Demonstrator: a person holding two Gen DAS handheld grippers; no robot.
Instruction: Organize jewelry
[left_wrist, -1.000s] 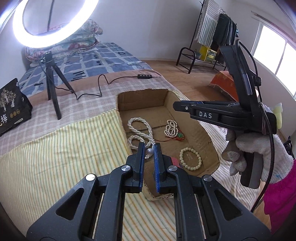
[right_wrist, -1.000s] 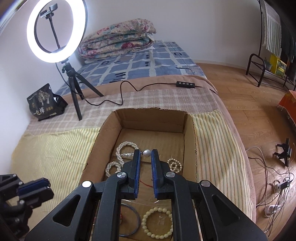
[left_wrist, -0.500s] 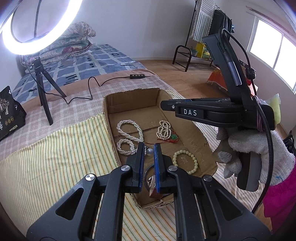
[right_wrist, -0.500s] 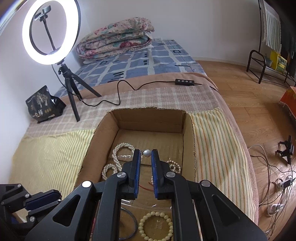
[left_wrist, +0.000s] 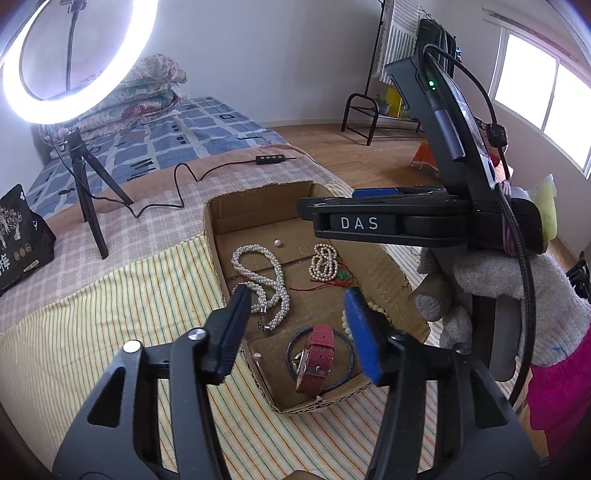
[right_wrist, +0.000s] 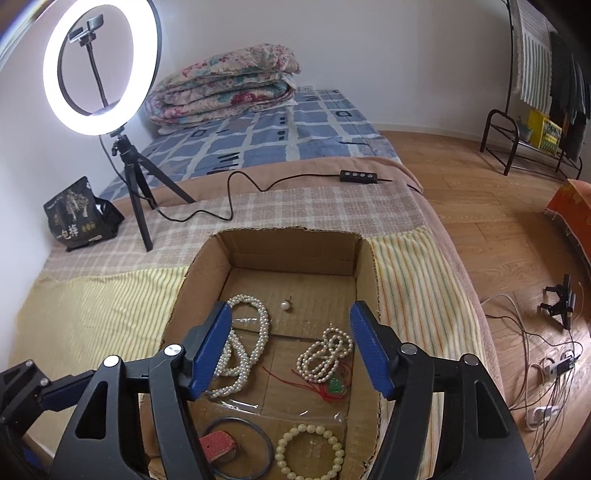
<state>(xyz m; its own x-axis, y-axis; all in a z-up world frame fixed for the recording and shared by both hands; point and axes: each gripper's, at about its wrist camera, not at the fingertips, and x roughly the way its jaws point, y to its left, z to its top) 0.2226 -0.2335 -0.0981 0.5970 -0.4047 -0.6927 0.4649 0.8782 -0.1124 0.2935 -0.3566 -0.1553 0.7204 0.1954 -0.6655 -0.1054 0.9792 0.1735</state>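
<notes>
Both grippers are built of black angular frames, fitted with silver screws and blue finger pads (right_wrist: 364, 347). "DAS" is printed on the right gripper (left_wrist: 373, 192), which is gripped in a white knitted glove (left_wrist: 517, 295); a magenta sleeve (left_wrist: 561, 398), apparently, is glimpsed.

Showing matt brown corrugated cardboard box (right_wrist: 291, 245) at frame centre; glossy white pearl necklace (right_wrist: 240, 347); rough red glittery watch strap (left_wrist: 317, 356); woven striped cloth cover (left_wrist: 92, 332) lower left; knitted white glove (left_wrist: 517, 280) right; glossy wood floor (right_wrist: 480, 206).
</notes>
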